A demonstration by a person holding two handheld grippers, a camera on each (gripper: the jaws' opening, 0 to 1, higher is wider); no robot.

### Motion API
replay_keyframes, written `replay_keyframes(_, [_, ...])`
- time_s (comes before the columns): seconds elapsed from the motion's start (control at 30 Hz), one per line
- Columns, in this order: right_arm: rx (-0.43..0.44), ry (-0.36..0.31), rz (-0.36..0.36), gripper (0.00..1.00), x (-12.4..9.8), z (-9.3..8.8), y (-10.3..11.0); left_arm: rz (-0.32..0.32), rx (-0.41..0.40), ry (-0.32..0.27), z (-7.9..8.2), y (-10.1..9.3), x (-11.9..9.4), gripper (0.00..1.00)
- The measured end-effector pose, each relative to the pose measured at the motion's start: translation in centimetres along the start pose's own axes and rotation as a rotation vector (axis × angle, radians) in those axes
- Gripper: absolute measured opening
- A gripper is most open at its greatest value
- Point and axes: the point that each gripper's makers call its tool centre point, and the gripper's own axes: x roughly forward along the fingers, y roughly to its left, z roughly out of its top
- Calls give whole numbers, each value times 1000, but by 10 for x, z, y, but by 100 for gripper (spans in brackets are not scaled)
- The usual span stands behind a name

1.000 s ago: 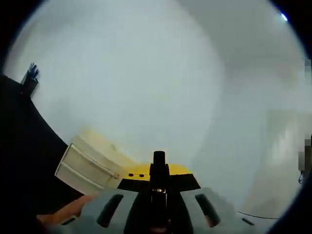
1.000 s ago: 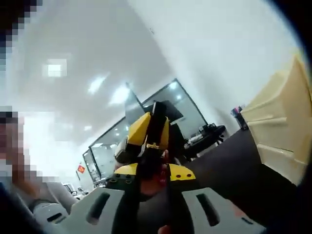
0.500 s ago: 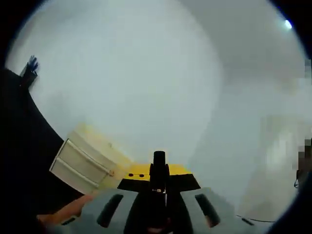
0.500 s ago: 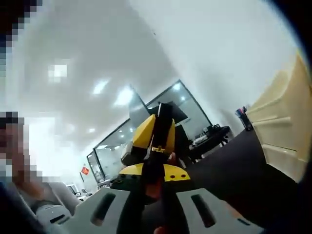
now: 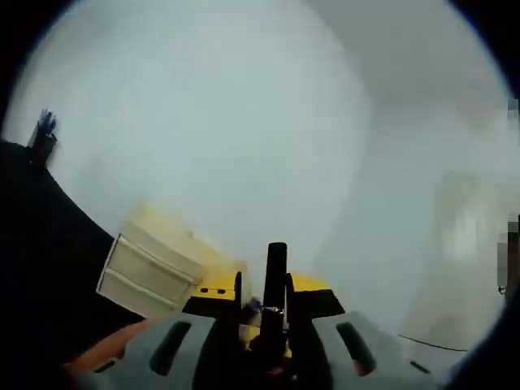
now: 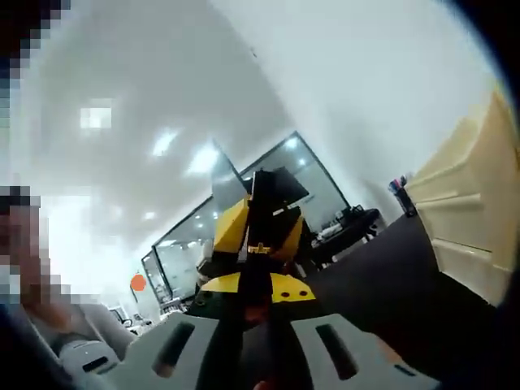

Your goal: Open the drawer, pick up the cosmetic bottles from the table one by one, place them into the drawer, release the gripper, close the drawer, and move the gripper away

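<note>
Left tool (image 5: 275,268): black jaws rising from a yellow and grey body at the bottom of the left gripper view; they stand close together with a narrow slit between them, nothing between them, clenched on nothing.
Right tool (image 6: 262,203): black jaws pressed together in the right gripper view, yellow and black body behind them; clenched, with nothing visible in the grip.
Cream plastic drawer unit (image 5: 146,272): in the left gripper view it sits low and left of the left tool, its ribbed drawer fronts flush with the frame, so the drawers look closed; in the right gripper view it fills the right edge (image 6: 475,211), tilted with the camera.
Dark surface (image 5: 41,268): the drawer unit stands on it; in the right gripper view it runs from the unit toward the middle (image 6: 382,276).
Small dark holder with a blue item (image 5: 42,134): far left on the dark surface, well apart from the drawer unit; too small to identify.
Hand (image 5: 106,351): a finger shows at the lower left, beside the left tool's grey body.
Background: a white wall and ceiling; in the right gripper view, glass partitions (image 6: 309,183) and ceiling lights (image 6: 96,118).
</note>
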Motion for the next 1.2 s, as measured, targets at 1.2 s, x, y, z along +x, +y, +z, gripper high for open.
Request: replay_keyframes(1.2, [-17, 85, -8, 7, 2, -15, 1, 9, 128, 497, -23, -4, -20, 21])
